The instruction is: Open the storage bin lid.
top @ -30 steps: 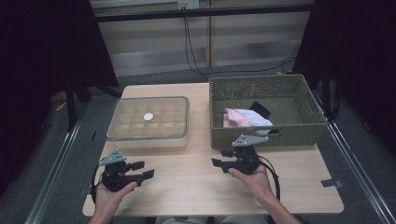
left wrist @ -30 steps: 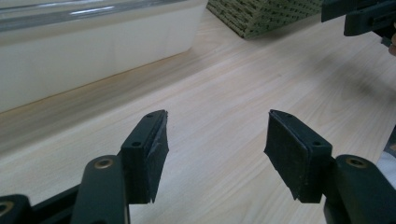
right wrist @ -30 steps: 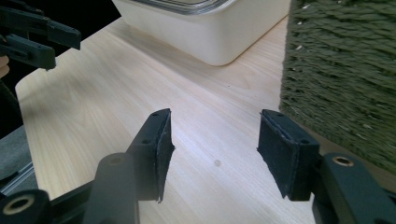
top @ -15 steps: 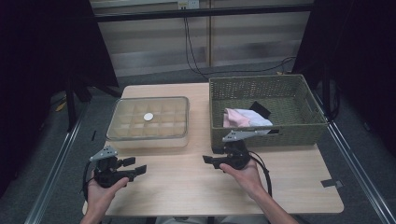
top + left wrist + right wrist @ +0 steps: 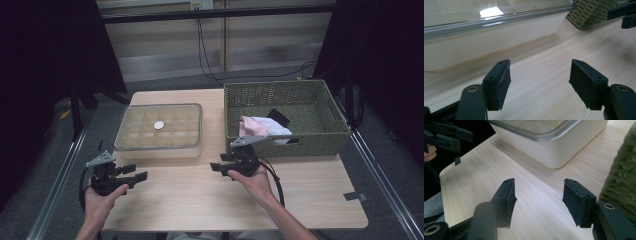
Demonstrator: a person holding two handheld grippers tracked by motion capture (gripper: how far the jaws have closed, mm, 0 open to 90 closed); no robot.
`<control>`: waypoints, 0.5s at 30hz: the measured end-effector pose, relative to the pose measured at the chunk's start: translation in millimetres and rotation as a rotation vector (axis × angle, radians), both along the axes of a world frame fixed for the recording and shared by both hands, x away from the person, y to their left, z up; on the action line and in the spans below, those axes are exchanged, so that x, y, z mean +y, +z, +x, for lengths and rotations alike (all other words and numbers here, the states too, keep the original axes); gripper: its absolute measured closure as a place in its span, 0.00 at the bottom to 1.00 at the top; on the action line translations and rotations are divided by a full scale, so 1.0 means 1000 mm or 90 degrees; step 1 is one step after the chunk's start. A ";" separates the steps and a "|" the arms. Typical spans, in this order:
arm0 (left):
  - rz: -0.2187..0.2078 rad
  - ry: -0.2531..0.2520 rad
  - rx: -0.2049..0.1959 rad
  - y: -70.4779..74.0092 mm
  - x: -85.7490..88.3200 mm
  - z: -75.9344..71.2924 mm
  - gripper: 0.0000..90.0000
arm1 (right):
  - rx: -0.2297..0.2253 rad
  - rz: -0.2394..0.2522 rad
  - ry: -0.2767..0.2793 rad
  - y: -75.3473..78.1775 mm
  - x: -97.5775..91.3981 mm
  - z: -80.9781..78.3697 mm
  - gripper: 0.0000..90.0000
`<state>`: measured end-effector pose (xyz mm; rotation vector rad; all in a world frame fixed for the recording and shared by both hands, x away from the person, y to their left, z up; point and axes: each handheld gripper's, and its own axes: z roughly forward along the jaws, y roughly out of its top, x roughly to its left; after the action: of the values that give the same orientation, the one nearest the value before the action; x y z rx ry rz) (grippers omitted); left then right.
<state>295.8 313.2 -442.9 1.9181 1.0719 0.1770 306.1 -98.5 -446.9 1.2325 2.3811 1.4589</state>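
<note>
My left gripper (image 5: 137, 172) hovers over the table's front left corner, pointing right. Its jaws have just been opening, and in the left gripper view they (image 5: 540, 75) stand open with only bare wood between them. My right gripper (image 5: 217, 167) is at the table's middle front, just before the basket (image 5: 300, 145), pointing left. It (image 5: 539, 195) is open and holds nothing. A cream compartment box with a clear lid (image 5: 159, 131) lies beyond both grippers, and a small white round thing (image 5: 159, 125) rests on the lid.
The olive wicker basket at the back right holds a pink and white cloth (image 5: 257, 126) and a black object (image 5: 277, 117). The box's front wall (image 5: 486, 42) is close ahead of my left jaws. A piece of tape (image 5: 352, 196) sticks to the table's right edge.
Both hands have drifted left: the left gripper toward the table's left edge, the right gripper away from the basket front toward the middle. The left jaws look slightly wider.
</note>
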 end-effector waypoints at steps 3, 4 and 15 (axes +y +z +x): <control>0.005 -0.002 0.004 -0.001 0.005 0.003 0.37 | 0.001 0.004 -0.001 0.002 0.003 0.005 0.48; 0.007 0.000 0.003 -0.001 0.006 0.004 0.37 | 0.002 0.002 0.001 0.002 0.004 0.006 0.48; 0.017 0.012 0.005 0.009 0.022 0.015 0.38 | 0.001 0.002 0.010 0.010 0.016 0.020 0.48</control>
<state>311.2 334.9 -433.6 1.9345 1.0974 0.1949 326.2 -82.4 -436.9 1.2185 2.3960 1.4671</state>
